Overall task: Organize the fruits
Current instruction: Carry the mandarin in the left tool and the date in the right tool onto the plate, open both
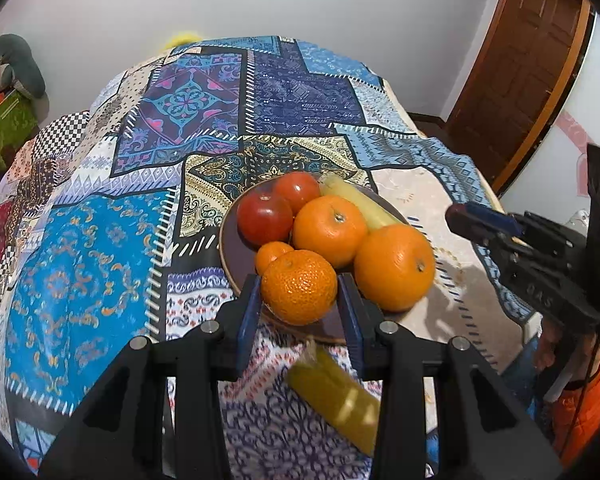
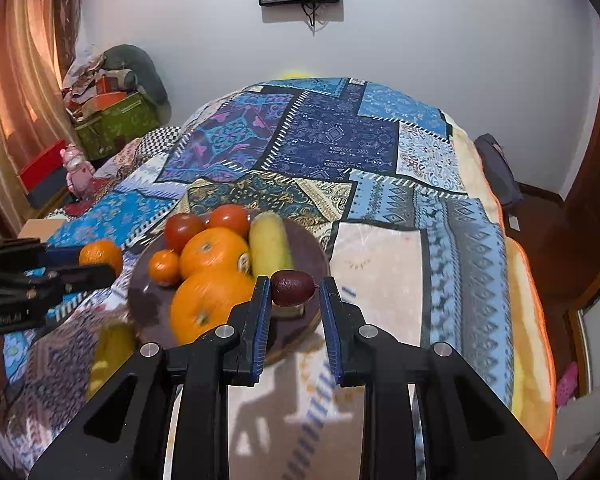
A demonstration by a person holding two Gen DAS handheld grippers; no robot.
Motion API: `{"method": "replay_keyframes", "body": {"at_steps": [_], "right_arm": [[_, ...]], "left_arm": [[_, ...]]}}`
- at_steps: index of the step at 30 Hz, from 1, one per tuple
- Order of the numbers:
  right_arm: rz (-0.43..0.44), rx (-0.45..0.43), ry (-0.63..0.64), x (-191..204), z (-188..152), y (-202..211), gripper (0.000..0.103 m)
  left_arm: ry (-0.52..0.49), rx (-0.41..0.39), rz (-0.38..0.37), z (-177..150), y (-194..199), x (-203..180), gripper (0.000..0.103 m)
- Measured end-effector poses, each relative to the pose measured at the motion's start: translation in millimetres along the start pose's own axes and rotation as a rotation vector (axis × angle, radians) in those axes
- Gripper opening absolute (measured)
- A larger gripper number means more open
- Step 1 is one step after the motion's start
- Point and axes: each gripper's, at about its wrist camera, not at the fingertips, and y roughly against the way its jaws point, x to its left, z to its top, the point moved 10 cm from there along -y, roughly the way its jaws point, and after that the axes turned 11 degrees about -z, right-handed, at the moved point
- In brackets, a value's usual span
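A dark round plate (image 1: 236,248) (image 2: 312,248) on the patchwork cloth holds two tomatoes (image 1: 265,218), two large oranges (image 1: 330,230), a small tangerine (image 1: 272,254) and a yellow banana-like fruit (image 1: 360,204). My left gripper (image 1: 300,300) is shut on a bumpy mandarin (image 1: 299,286) at the plate's near rim; it also shows in the right wrist view (image 2: 100,256). My right gripper (image 2: 294,304) is open, with a small dark red date-like fruit (image 2: 292,288) between its fingers and a gap on each side, above the plate's right edge.
A yellow-green fruit (image 1: 336,396) (image 2: 112,352) lies on the cloth just in front of the plate. The right gripper body (image 1: 540,264) stands to the plate's right. Boxes and clutter (image 2: 112,120) are stacked at the far left by a curtain. A wooden door (image 1: 520,72) is at the right.
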Motion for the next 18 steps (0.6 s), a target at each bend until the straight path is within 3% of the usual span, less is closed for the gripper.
{"method": "replay_keyframes", "body": {"at_steps": [9,18], "right_arm": [[-0.019,0.084,0.013,-3.5,-0.9,-42.8,0.023],[0.01,0.121,-0.023,-7.1,-2.9,-56.9,0.023]], "left_arm": [[-0.031,0.043,-0.005,2.8,-32.0,-2.0,0.038],[-0.04,0.067,0.008,-2.0,-45.4,-0.5,0.038]]}}
